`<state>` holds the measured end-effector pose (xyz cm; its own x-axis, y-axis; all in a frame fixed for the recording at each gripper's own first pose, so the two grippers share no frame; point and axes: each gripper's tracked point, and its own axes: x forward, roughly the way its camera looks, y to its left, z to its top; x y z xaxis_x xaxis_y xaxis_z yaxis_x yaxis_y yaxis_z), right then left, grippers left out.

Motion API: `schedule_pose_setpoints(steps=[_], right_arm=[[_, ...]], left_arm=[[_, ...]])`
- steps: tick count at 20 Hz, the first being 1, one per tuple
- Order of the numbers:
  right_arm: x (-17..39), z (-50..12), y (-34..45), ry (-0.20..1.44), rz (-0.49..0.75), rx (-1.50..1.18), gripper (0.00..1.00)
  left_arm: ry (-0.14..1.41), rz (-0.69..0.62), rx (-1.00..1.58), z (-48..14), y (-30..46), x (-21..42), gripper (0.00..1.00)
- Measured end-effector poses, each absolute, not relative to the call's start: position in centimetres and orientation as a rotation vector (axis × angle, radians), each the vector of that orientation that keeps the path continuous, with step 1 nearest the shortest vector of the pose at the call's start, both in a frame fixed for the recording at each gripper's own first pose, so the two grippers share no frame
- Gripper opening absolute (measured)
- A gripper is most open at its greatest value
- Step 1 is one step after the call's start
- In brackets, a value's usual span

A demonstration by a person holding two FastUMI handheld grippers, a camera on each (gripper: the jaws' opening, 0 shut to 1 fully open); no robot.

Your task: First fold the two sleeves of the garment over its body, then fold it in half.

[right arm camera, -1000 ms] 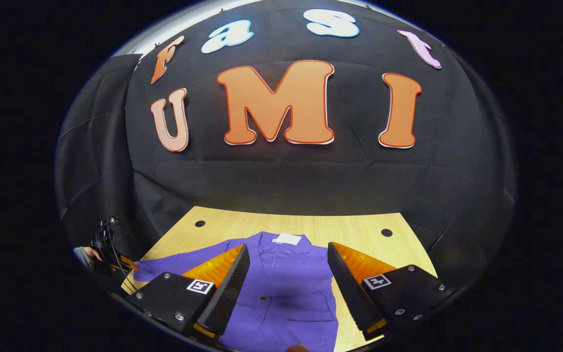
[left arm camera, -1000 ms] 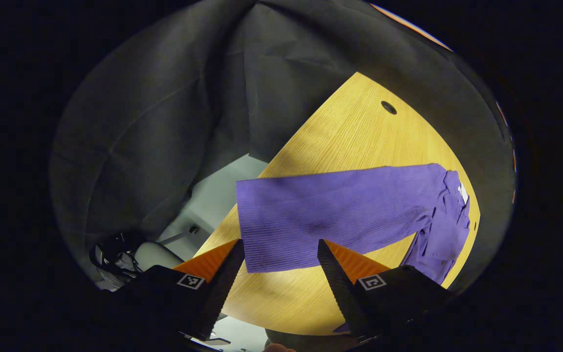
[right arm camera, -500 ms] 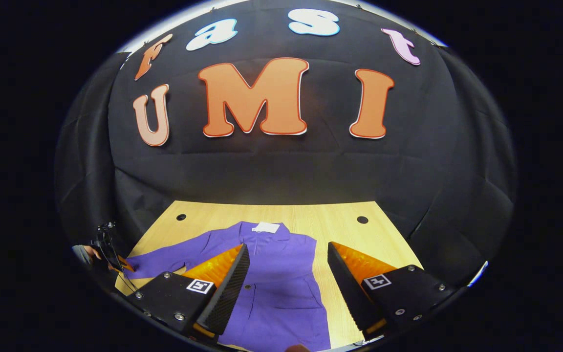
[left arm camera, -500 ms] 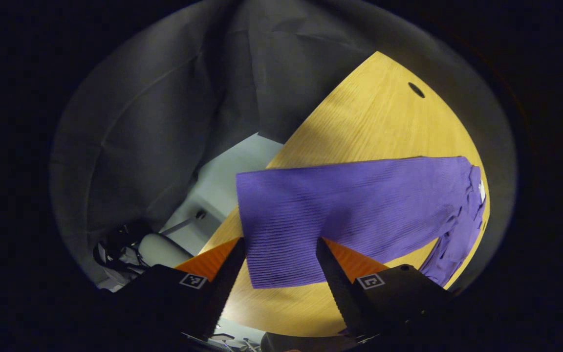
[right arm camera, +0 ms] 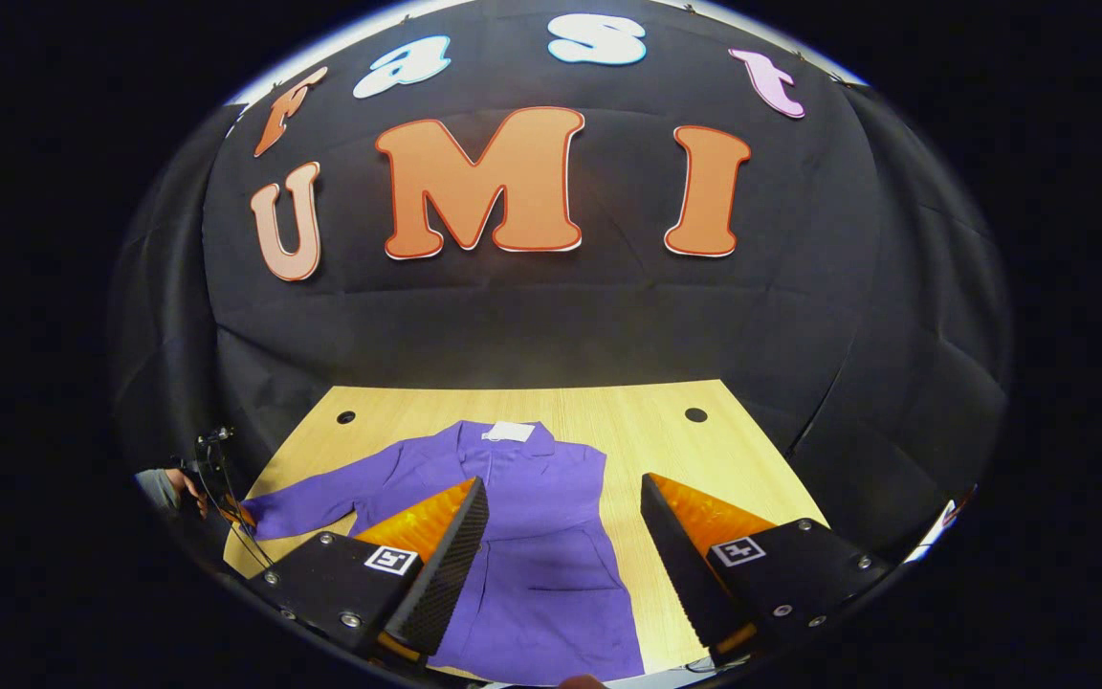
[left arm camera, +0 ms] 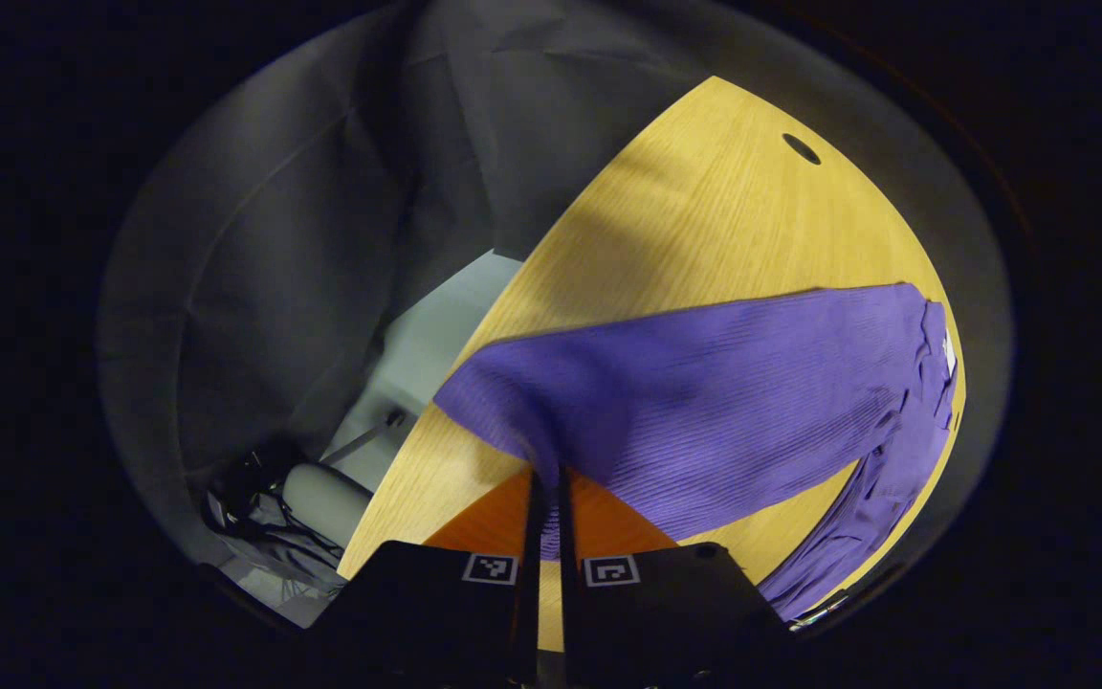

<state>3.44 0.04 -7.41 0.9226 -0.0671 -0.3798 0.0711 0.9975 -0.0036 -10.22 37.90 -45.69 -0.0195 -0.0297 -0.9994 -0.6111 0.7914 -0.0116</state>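
A purple ribbed garment (right arm camera: 532, 517) lies face up on the wooden table (right arm camera: 647, 431), collar and white tag toward the back wall. Its left sleeve (left arm camera: 704, 402) stretches out toward the table's edge. My left gripper (left arm camera: 546, 483) is shut on the cuff end of that sleeve, and the cloth bunches up between the fingers. In the right gripper view, that gripper and the hand holding it appear at the sleeve's end (right arm camera: 240, 517). My right gripper (right arm camera: 565, 536) hangs open above the garment's lower body, touching nothing.
The table has round cable holes (right arm camera: 695, 414) near its back corners. Black cloth walls close in behind and beside it. Past the table's left edge lie pale floor (left arm camera: 417, 344), a grey cylinder (left arm camera: 321, 493) and tangled cables.
My left gripper has gone from open around the sleeve's end to shut on it, and the cuff now puckers. The right gripper has drawn back slightly, showing more of the garment.
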Motion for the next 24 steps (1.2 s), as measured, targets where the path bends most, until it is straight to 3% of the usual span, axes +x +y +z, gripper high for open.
schedule_pose_setpoints(steps=[11, 19, 20, 23, 24], right_arm=[[2.4, -5.2, -5.2, 0.309, -0.077, 0.038, 0.95], [-0.8, -6.5, -7.5, 0.302, -0.100, 0.062, 0.95], [-1.4, -6.5, -8.2, 0.300, -0.112, 0.052, 1.00], [-2.8, -5.8, -9.9, 0.283, -0.149, 0.057, 0.95], [-3.1, -5.7, -10.5, 0.275, -0.160, 0.065, 1.00]], left_arm=[[1.451, 0.416, -0.347, -39.2, 35.0, -5.2, 0.11], [1.371, 0.225, -0.212, -34.3, 27.1, 2.6, 0.11], [1.367, 0.199, -0.198, -34.0, 26.1, 3.4, 0.11], [1.346, 0.124, -0.149, -32.3, 22.7, 5.9, 0.11], [1.336, 0.096, -0.136, -31.8, 21.1, 6.9, 0.11]])
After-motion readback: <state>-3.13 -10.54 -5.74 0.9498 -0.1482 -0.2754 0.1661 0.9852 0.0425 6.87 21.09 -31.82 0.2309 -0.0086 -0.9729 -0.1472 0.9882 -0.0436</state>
